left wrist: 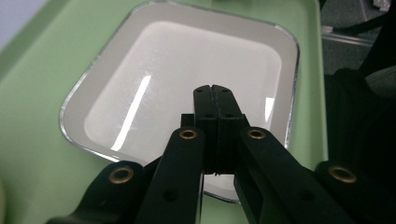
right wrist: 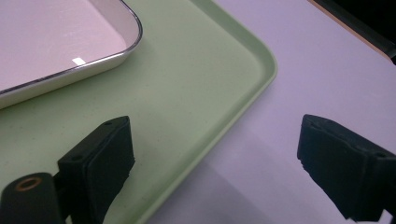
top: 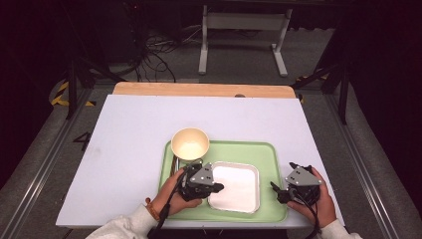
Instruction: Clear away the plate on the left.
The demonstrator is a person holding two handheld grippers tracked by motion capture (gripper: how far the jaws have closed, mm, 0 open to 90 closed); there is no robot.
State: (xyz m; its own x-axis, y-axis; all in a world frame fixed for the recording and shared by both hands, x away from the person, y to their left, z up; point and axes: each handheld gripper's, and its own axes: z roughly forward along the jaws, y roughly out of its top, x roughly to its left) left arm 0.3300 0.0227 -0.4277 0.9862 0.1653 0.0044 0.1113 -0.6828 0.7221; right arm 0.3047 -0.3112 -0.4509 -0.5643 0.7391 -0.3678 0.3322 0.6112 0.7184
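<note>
Square plate (top: 235, 185) sits ungrasped on the green tray (top: 271, 159); your left gripper (left wrist: 215, 100) hovers clenched and empty, right gripper (right wrist: 215, 154) released.

Two black jaws of the left gripper (left wrist: 213, 89) rise from the bottom edge, pressed flat together with nothing between them. Their tips hang over a white square dish (left wrist: 154, 74) with a shiny rim, which sits on a pale green tray (left wrist: 32, 121).
</note>
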